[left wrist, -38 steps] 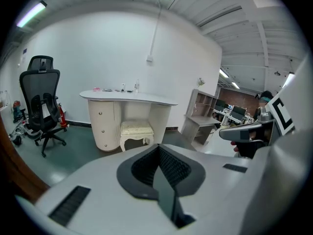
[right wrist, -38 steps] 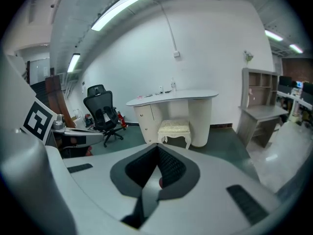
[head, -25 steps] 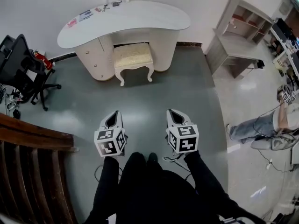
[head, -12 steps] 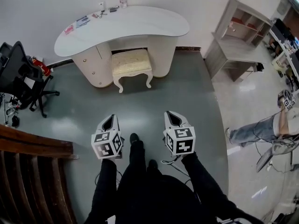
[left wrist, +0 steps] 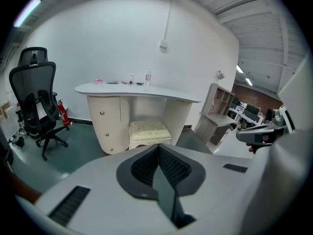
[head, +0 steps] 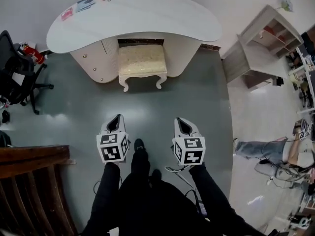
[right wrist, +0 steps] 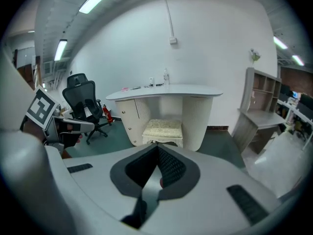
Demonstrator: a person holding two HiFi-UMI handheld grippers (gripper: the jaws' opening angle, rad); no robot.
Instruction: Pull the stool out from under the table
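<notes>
A cream stool (head: 141, 65) with a cushioned seat and curved legs stands tucked in the knee gap of the white curved table (head: 162, 21). In the head view my left gripper (head: 116, 118) and right gripper (head: 179, 121) are held side by side over the grey floor, well short of the stool. Both are shut with nothing in them. The left gripper view has the stool (left wrist: 149, 129) under the table (left wrist: 171, 97) beyond the closed left gripper (left wrist: 158, 148). The right gripper view has the stool (right wrist: 163, 128) straight ahead of the right gripper (right wrist: 157, 148).
A black office chair (head: 15, 77) and a red fire extinguisher (head: 28, 53) stand left of the table. A wooden shelf desk (head: 261, 48) is at the right, a dark wooden railing (head: 29, 181) at lower left. A person's legs (head: 268, 150) lie at far right. Small items (head: 86, 4) lie on the tabletop.
The person has stepped toward the table, so the stool and table look nearer and larger. Both grippers stayed shut and side by side.
</notes>
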